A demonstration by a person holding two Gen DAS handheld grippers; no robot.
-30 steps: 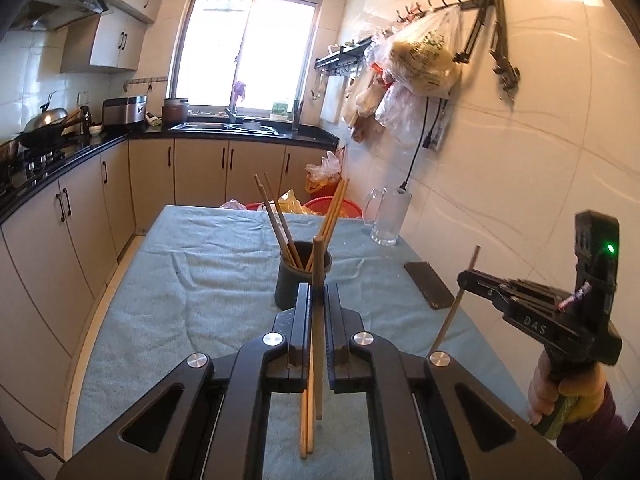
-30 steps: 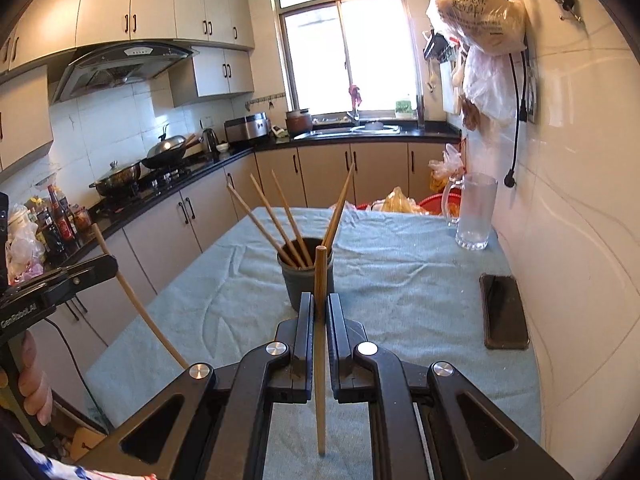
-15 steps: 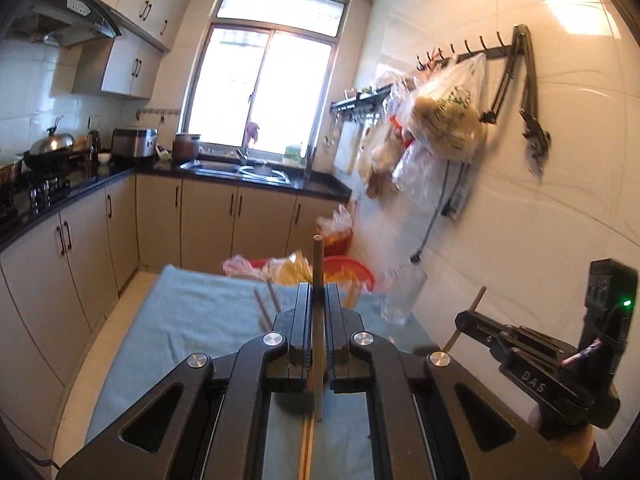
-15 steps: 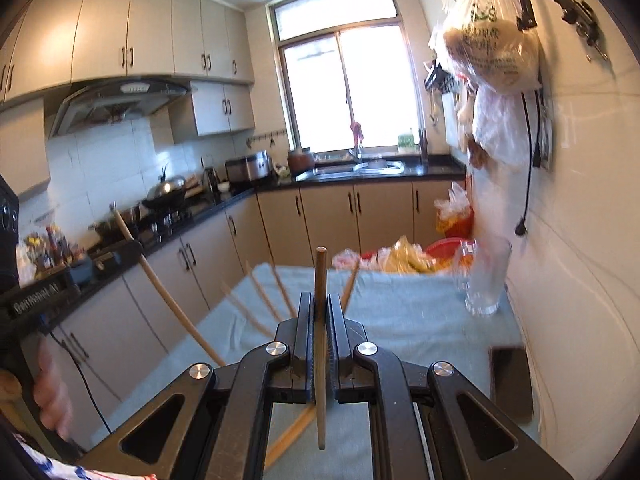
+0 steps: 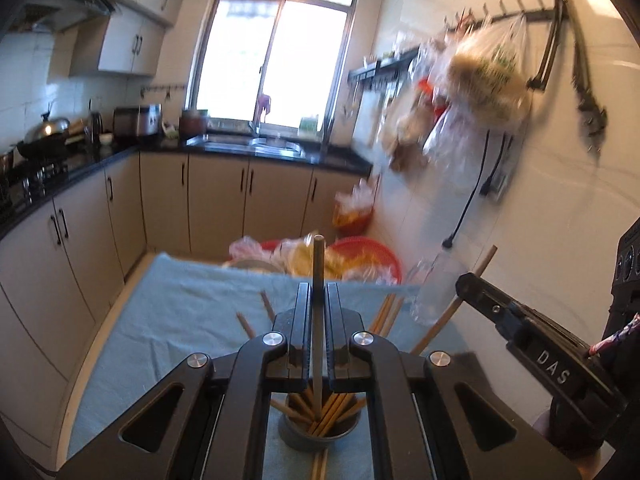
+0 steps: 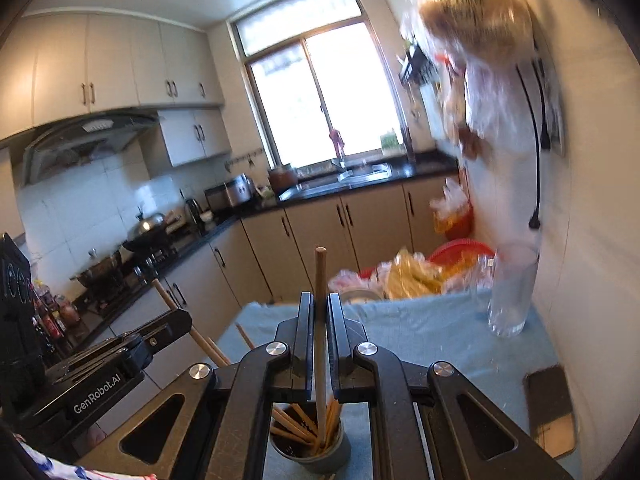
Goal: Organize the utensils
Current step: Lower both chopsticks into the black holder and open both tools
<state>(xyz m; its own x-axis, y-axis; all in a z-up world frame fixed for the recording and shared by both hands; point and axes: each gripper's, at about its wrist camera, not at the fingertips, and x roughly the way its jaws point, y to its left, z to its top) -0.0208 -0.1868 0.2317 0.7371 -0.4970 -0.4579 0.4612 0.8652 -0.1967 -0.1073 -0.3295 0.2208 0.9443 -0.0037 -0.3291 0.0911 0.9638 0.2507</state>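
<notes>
A dark cup (image 5: pixel 318 438) holding several wooden chopsticks stands on the blue-grey tablecloth (image 5: pixel 168 320), just under both sets of jaws. My left gripper (image 5: pixel 318 292) is shut on one chopstick (image 5: pixel 318 264) held upright, its lower end down among the sticks in the cup. My right gripper (image 6: pixel 320 300) is shut on another upright chopstick (image 6: pixel 320 272) whose lower end also reaches into the cup (image 6: pixel 308 450). Each gripper shows in the other's view: the right gripper (image 5: pixel 468 286) at the right, the left gripper (image 6: pixel 176 320) at the left.
A clear glass jug (image 6: pixel 510 292) stands by the tiled wall at the table's far right. A dark phone (image 6: pixel 550 412) lies near the right edge. A red basin (image 5: pixel 372 254) with plastic bags sits beyond the table's far end. Loose chopsticks (image 5: pixel 318 468) lie beside the cup.
Both grippers have travelled forward with their chopsticks until the cup lies beneath the jaws. The stick ends that hung before the cup now dip into it.
</notes>
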